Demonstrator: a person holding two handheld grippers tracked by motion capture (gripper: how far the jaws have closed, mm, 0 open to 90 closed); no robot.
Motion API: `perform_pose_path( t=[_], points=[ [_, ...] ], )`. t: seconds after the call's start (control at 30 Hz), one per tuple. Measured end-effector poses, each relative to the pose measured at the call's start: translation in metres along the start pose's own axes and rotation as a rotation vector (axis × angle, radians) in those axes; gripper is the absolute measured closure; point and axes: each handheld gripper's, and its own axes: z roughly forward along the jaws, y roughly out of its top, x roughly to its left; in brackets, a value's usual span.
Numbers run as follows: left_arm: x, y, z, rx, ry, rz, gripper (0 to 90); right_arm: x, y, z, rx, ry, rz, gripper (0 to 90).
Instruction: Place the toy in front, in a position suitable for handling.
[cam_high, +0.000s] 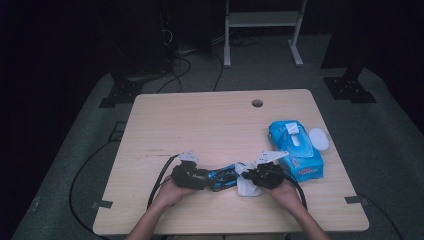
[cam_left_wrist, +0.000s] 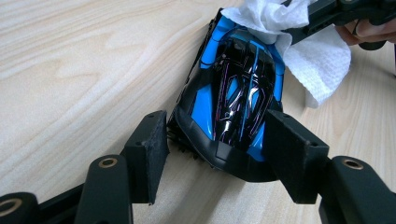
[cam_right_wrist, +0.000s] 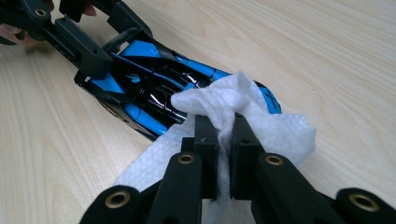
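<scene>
Near the desk's (cam_high: 165, 120) front edge, midway along it: a blue-and-black toy car (cam_left_wrist: 233, 93), its end between the half-open left tongs (cam_left_wrist: 219, 149), one pad against its side, the other just clear. Right tongs (cam_right_wrist: 224, 135) clamped tight on a white wipe (cam_right_wrist: 219, 100) draped over the car's other end. Toward the right edge, a blue wipes pack (cam_high: 296, 150).

Left claw (cam_left_wrist: 212, 154) half-spread, right claw (cam_right_wrist: 224, 135) clamped, forearms converging.

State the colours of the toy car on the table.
The toy car is bright blue and glossy black, clearest in the left gripper view.
</scene>
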Motion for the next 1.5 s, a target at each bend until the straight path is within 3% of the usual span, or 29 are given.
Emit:
perform_pose_path(
  t=[0.1,0.17,0.4,0.6,0.63,0.67,0.7,0.73,0.77,0.8,0.83,0.87,0.9,0.93,1.13,1.33,1.5],
  points=[
    [0.002,-0.001,0.0,-0.007,-0.014,-0.029,45.9,0.003,0.0,0.0,0.0,-0.014,-0.018,83.8],
    [0.001,-0.002,0.0,-0.009,-0.01,-0.025,46.6,0.004,0.0,-0.001,0.001,-0.019,-0.027,83.8],
    [-0.009,-0.001,-0.002,-0.016,0.06,0.078,49.2,0.01,-0.003,-0.002,-0.006,-0.051,-0.069,84.2],
    [-0.014,0.002,-0.004,0.007,0.084,0.108,47.8,0.014,-0.005,-0.004,-0.009,-0.054,-0.088,84.2],
    [-0.014,0.004,-0.005,0.021,0.097,0.1,47.8,0.014,-0.005,-0.004,-0.009,-0.054,-0.088,84.2],
    [-0.013,0.004,-0.006,0.026,0.103,0.091,40.4,0.016,-0.005,-0.003,-0.006,-0.061,-0.099,84.2],
    [-0.012,0.004,-0.007,0.03,0.091,0.075,40.4,0.016,-0.005,-0.003,-0.006,-0.061,-0.099,84.2],
    [-0.007,0.004,-0.01,0.031,0.064,0.025,38.2,0.016,-0.005,-0.003,-0.005,-0.056,-0.099,84.2],
    [-0.007,0.004,-0.01,0.031,0.064,0.025,38.2,0.016,-0.005,-0.003,-0.008,-0.055,-0.097,84.2],
    [-0.003,0.003,-0.012,0.039,0.036,-0.022,38.3,0.015,-0.005,-0.003,-0.008,-0.054,-0.098,84.2],
    [-0.003,0.003,-0.012,0.039,0.036,-0.022,38.9,0.016,-0.005,-0.003,-0.007,-0.054,-0.1,84.2],
    [-0.001,0.003,-0.011,0.047,0.005,-0.049,40.5,0.016,-0.005,-0.003,-0.006,-0.055,-0.104,84.2],
    [-0.001,0.003,-0.011,0.047,0.005,-0.049,43.1,0.016,-0.005,-0.003,-0.006,-0.055,-0.104,84.2],
    [-0.002,0.003,-0.008,0.057,-0.028,-0.062,46.3,0.016,-0.005,-0.004,-0.005,-0.056,-0.103,84.2],
    [-0.003,0.003,-0.005,0.062,-0.008,-0.056,52.0,0.017,-0.005,-0.003,-0.005,-0.05,-0.1,84.2],
    [-0.011,0.002,-0.007,0.036,0.03,0.017,54.2,0.018,-0.006,-0.005,-0.003,-0.044,-0.109,84.1],
    [-0.018,-0.002,-0.008,0.007,0.062,0.089,54.8,0.014,-0.007,-0.013,0.012,-0.008,-0.114,83.9]
  ],
)
